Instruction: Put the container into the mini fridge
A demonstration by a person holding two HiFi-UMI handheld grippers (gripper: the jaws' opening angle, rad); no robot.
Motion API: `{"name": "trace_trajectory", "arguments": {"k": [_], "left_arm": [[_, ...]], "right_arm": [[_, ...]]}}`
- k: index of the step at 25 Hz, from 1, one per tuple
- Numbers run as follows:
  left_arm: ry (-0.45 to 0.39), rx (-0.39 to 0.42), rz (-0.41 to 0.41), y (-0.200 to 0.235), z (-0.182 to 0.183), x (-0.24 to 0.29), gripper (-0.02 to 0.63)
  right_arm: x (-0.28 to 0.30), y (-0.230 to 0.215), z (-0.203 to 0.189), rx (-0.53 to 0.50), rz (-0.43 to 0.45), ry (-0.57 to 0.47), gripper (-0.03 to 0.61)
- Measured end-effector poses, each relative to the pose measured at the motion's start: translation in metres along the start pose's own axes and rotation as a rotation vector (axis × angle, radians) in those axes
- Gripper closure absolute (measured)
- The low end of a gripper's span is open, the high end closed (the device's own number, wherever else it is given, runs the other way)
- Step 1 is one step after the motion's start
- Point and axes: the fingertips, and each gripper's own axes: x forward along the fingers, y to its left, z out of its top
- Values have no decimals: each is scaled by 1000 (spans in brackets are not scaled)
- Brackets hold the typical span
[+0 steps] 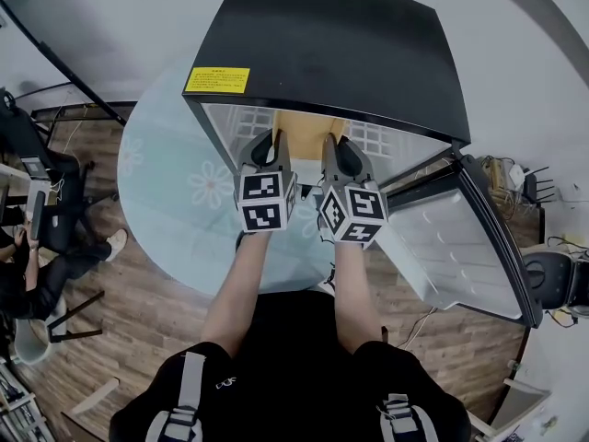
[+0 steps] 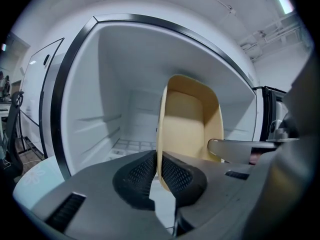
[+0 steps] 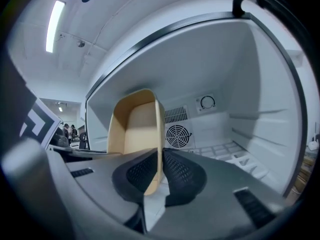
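Observation:
A tan open container (image 1: 304, 124) is held at the mouth of the black mini fridge (image 1: 331, 44), its far end inside the white cavity. My left gripper (image 1: 267, 152) is shut on the container's left wall (image 2: 161, 134), and my right gripper (image 1: 342, 157) is shut on its right wall (image 3: 159, 134). Both grippers sit side by side just in front of the fridge opening. In the left gripper view the container's hollow inside (image 2: 192, 124) faces right, with a right gripper finger (image 2: 240, 149) beside it. The left gripper (image 2: 157, 176) and right gripper (image 3: 161, 176) pads press the thin walls.
The fridge door (image 1: 460, 247) stands swung open at the right. The fridge rests on a round glass table (image 1: 166, 182) with a flower pattern. Inside are a wire shelf (image 3: 220, 151), a rear fan grille (image 3: 177, 135) and side ribs (image 2: 100, 129). A person sits at the far left.

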Motion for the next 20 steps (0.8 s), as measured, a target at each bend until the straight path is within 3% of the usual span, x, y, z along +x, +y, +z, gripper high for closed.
{"name": "trace_trajectory", "arguments": {"k": [14, 20], "left_arm": [[2, 18, 3, 3, 0, 15, 597], [-10, 13, -13, 3, -1, 21, 565]], "right_arm": [[12, -6, -1, 15, -15, -12, 542], [17, -8, -3, 17, -10, -14, 537]]}}
